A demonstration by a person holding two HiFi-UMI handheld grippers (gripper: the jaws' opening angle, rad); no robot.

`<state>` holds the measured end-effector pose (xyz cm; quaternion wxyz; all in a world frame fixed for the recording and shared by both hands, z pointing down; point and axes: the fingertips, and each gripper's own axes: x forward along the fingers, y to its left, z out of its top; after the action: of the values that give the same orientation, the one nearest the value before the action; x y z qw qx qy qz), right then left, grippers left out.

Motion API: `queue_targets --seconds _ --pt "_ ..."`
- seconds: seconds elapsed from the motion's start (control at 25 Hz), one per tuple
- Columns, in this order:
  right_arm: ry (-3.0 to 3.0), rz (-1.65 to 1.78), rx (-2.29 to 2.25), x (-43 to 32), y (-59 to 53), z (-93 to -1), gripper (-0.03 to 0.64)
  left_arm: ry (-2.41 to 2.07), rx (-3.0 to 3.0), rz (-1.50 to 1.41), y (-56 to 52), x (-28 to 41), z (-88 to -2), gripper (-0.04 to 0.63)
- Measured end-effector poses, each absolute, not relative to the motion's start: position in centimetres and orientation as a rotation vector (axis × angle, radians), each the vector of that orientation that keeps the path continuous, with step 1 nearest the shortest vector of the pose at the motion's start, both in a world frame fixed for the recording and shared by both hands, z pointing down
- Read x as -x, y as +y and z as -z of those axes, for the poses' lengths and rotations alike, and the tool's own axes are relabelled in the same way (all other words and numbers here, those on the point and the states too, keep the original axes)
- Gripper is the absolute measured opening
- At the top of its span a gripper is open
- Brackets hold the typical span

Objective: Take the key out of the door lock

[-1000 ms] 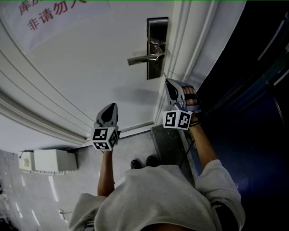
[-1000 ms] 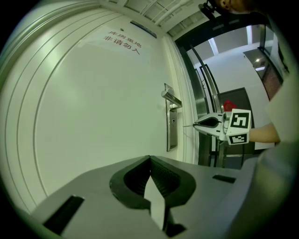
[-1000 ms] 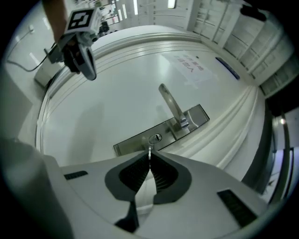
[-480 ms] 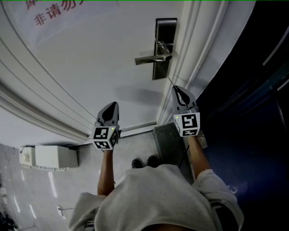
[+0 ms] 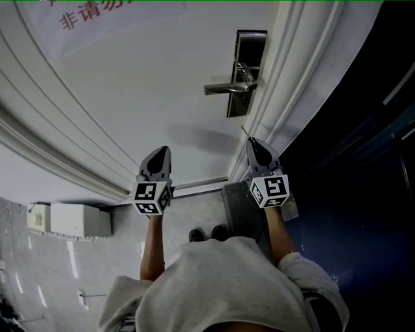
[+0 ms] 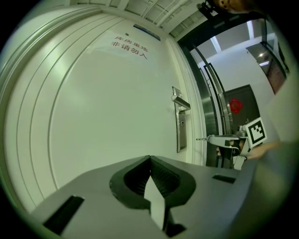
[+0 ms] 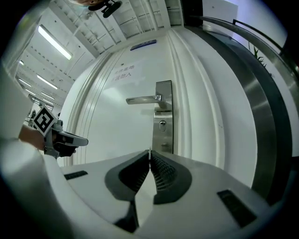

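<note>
Thin metal key [image 6: 202,139] (between ribbed fingers [image 7: 161,175])

On a white sign [image 6: 131,46] fixed high on the door [image 6: 103,121], 2 lines of red Chinese characters can be read: "库房重地" and "非请勿入". The print on a blue plate [image 6: 146,31] above the door frame cannot be made out.

- Soft, even light is falling across the white door [image 5: 149,97] in the head view, while the right side is sinking into near-black.
- The lever handle [image 5: 228,87] is throwing a faint, diffuse shadow below itself.
- A ceiling strip light [image 7: 55,43] is glaring in the right gripper view.
- Both gripper views are bowing straight lines and darkening at their rounded edges.
- The red-lettered notice [image 5: 97,16] is looking slightly blurred, possibly from motion.
</note>
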<state>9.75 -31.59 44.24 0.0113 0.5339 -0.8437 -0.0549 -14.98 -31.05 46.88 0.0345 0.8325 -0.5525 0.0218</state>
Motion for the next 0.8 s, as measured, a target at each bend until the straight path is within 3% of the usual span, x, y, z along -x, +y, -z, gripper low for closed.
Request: queue_targets --seconds 0.8 --pt "-2.74 0.224 -1.45 -1.3 -33.4 -43.6 0.029 -1.881 -2.429 -0.055 -29.2 21.2 -46.8 0.017"
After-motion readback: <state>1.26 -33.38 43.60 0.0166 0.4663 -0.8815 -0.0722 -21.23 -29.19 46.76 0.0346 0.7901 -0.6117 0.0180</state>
